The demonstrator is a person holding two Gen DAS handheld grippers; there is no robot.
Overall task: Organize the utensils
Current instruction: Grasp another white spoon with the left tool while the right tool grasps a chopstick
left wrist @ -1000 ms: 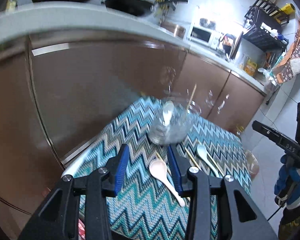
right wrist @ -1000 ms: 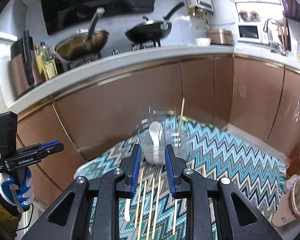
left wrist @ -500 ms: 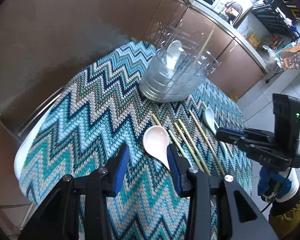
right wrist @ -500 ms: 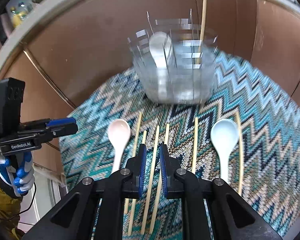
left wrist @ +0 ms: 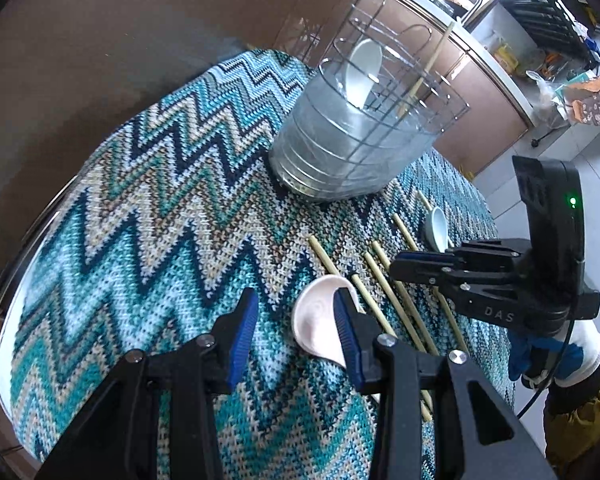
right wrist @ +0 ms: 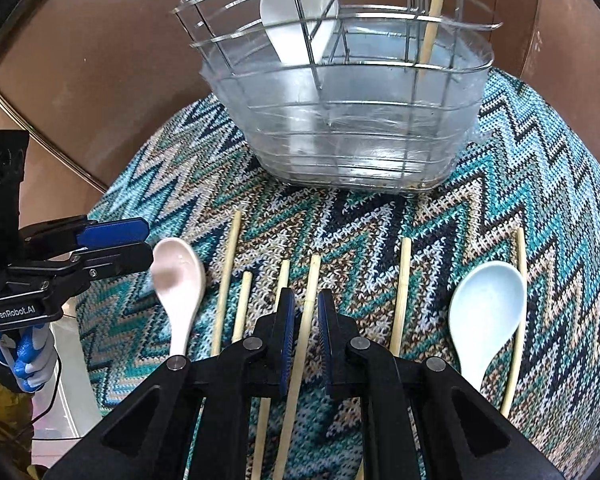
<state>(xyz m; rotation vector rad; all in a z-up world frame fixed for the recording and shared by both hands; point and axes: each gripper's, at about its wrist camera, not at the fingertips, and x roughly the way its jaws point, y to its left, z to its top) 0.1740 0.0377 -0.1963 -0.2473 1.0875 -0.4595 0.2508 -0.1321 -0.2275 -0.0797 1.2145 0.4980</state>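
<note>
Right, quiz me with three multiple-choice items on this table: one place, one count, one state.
1. The white spoon is:
A) in the wire basket
B) on the countertop
C) in a gripper

2. Spoons lying on the zigzag cloth:
A) one
B) two
C) four

3. The left gripper is:
A) shut on a chopstick
B) shut on a spoon
C) open

Answers:
1 A, it stands bowl-up inside the wires.
2 B, only the pink spoon and the blue spoon lie there.
3 C, its pads stand wide apart and press on nothing.
</note>
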